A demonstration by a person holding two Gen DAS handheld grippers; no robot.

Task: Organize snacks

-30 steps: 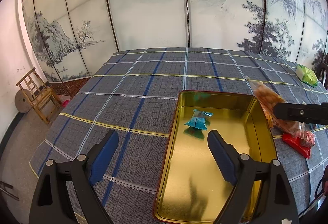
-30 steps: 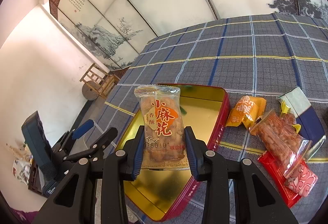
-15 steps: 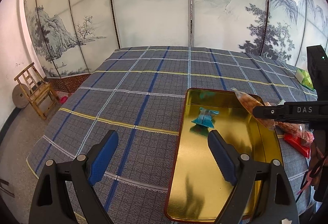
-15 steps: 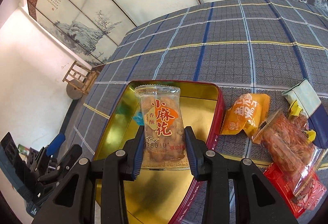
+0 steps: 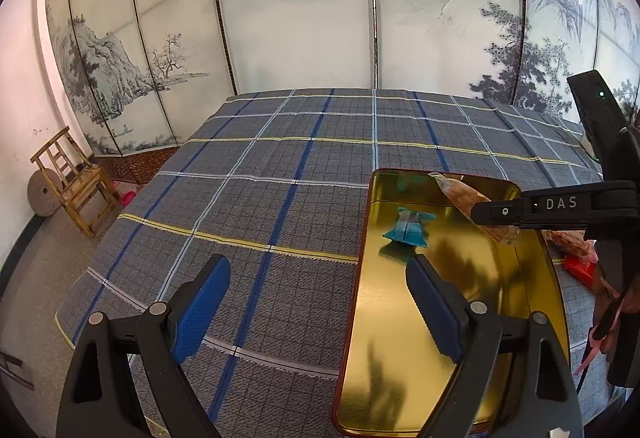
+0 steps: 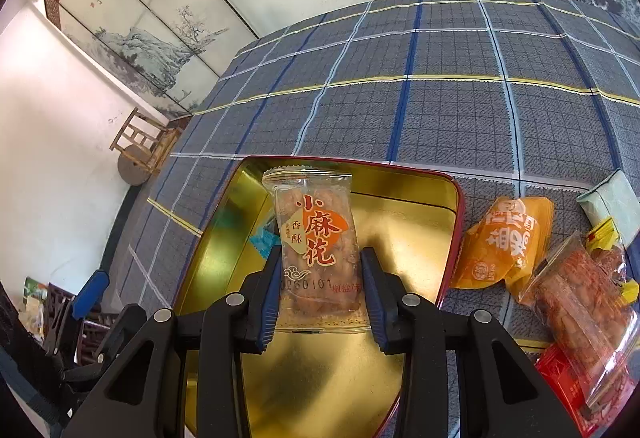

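Observation:
My right gripper (image 6: 320,258) is shut on a clear packet of fried dough twists (image 6: 316,238) with orange lettering, held upright over the gold tin with a red rim (image 6: 452,238). A small blue snack packet (image 5: 408,230) lies in the far part of that tin (image 5: 362,238); the right wrist view shows only a corner of it (image 6: 262,240) behind the held packet. My left gripper (image 5: 316,302) stands open above the tin's left edge, nothing between its blue pads. In the left wrist view the right gripper (image 5: 486,211) reaches in from the right with the packet (image 5: 460,193).
Right of the tin lie an orange packet (image 6: 504,242), a clear bag of reddish snacks (image 6: 580,298), a red packet (image 6: 568,378) and a pale green pack (image 6: 612,201). The checked cloth (image 5: 260,165) covers the table. A wooden chair (image 5: 72,181) stands on the floor to the left.
My right gripper has moved leftward and downward with the dough-twist packet, from the tin's near right corner to over its middle. The left gripper stays open, nearly still.

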